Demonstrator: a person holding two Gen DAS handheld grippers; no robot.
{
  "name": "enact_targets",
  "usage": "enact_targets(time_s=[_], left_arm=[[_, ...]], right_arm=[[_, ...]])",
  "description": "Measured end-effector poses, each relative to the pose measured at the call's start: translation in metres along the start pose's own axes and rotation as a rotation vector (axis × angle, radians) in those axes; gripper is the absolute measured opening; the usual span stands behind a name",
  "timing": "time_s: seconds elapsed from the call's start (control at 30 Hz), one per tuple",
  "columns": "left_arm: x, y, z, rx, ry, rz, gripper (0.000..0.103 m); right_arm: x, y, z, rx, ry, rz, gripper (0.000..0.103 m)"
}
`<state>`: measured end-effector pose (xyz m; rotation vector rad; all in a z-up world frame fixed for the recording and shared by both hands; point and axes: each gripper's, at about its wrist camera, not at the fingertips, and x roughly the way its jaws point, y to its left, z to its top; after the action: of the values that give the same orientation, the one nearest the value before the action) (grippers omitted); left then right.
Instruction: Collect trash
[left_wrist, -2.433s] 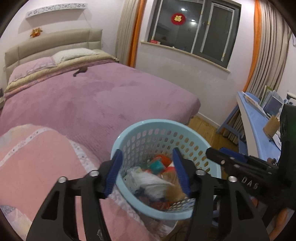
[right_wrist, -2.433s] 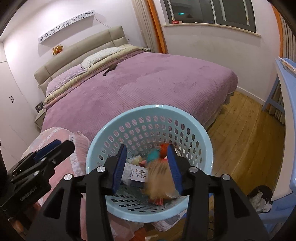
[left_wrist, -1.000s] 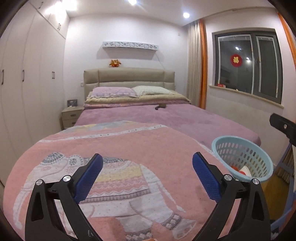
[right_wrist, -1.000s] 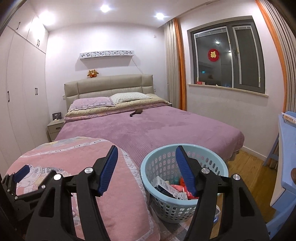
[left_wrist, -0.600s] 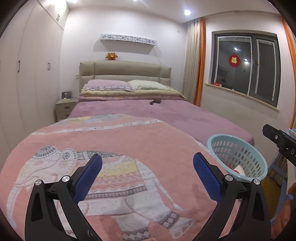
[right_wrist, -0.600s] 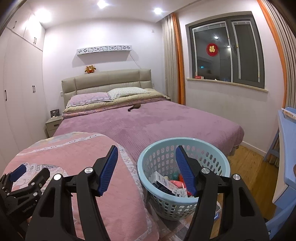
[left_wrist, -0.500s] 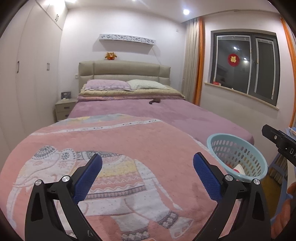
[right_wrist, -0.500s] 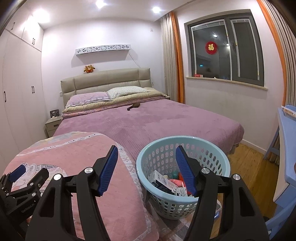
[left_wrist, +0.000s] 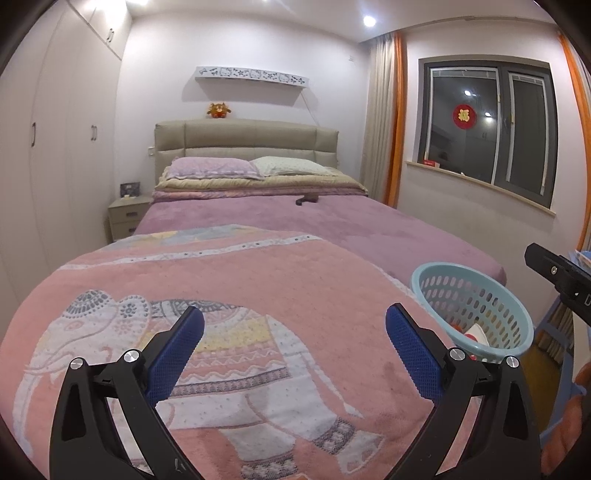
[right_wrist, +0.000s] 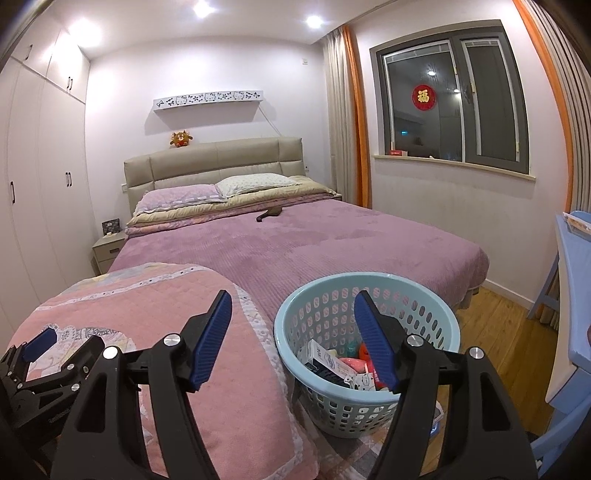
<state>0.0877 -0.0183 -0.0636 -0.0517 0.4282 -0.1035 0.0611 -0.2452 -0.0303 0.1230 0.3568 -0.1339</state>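
A light blue perforated basket (right_wrist: 369, 284) stands at the foot of the bed and holds trash: a white box (right_wrist: 325, 360), red and pink wrappers. It also shows in the left wrist view (left_wrist: 476, 280). My right gripper (right_wrist: 293, 330) is open and empty, held above the basket's near left rim. My left gripper (left_wrist: 293, 341) is open wide and empty over a pink elephant-pattern blanket (left_wrist: 229, 295). The left gripper also shows at the lower left of the right wrist view (right_wrist: 40, 350).
A purple bed (right_wrist: 332, 236) fills the middle, with a small dark object (right_wrist: 269, 213) near the pillows. A nightstand (left_wrist: 127, 218) and wardrobes stand at left. A blue desk (right_wrist: 576, 288) and wooden floor (right_wrist: 495, 332) are at right.
Both grippers have lifted away from the basket and pulled back. The left one swung left over the pink blanket and opened wider. In the last half second little has moved.
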Motion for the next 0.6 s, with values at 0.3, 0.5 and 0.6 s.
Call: enact_targets(time_s=[0.3,0.5,0.6], left_arm=[[0.0037,-0.0012,0.0020,0.007,0.020,-0.013,0.096],[0.0055,-0.0015,0.0025,0.005,0.029,-0.019,0.096],[0.0061,-0.0016,0.0023,0.006,0.030,-0.023,0.096]], right_arm=[[0.0000,0.0041,0.0000,-0.002,0.006,0.008,0.065],[0.0002,0.0080,-0.0006,-0.007,0.007,0.014,0.065],[0.0011,0.0071,-0.0010,-0.007,0.009,0.011,0.065]])
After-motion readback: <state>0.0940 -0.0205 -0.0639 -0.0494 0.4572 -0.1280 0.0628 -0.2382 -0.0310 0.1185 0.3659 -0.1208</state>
